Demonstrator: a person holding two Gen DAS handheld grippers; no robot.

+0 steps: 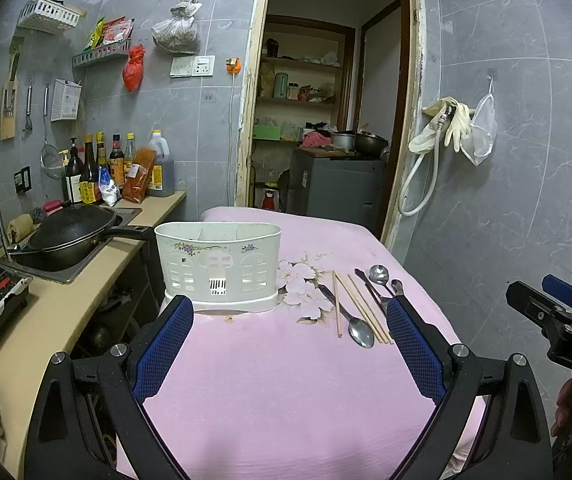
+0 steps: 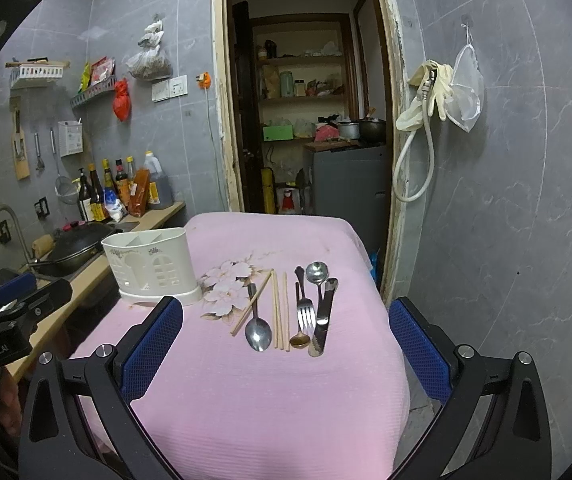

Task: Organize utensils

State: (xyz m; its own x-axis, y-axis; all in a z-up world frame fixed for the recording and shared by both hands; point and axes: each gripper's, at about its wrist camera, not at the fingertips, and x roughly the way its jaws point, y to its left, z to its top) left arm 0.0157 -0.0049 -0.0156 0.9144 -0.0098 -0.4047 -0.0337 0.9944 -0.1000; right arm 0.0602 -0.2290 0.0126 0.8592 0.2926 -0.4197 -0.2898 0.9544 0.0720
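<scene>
1. Nearest the lens: left hand-held gripper [image 1: 290, 316] with blue-padded fingers spread wide and holding nothing, hovering above the near part of the pink-clothed table [image 1: 286, 380].
2. Likewise spread and empty: right hand-held gripper [image 2: 286, 320], aimed at the row of cutlery from the near side.
3. On the left of the table, toward the far side: cream plastic utensil caddy with arched cut-outs and inner dividers [image 2: 152, 270], upright, apparently with nothing in it as far as the compartments show.
4. Right of the caddy, apart from it, lying flat on the cloth beside a printed flower: large steel spoon [image 2: 258, 330], bowl toward the near edge, with one pale wooden chopstick [image 2: 252, 306] slanting across its handle.
5. Just right of that: two more wooden chopsticks [image 2: 280, 312], roughly parallel.
6. Further right, packed close: steel fork [image 2: 305, 312], small bronze-toned spoon [image 2: 300, 340], round-bowled steel ladle spoon [image 2: 317, 272] with its bowl at the far end, and steel table knife [image 2: 322, 320].
7. Step in hand, judging by the layout: the very start, nothing sorted yet.
8. Next move, probably: lowering one gripper over a single piece, closing on a handle lying flat on soft cloth, then lifting it into a caddy compartment; crossed and crowded pieces likely to be nudged.
</scene>
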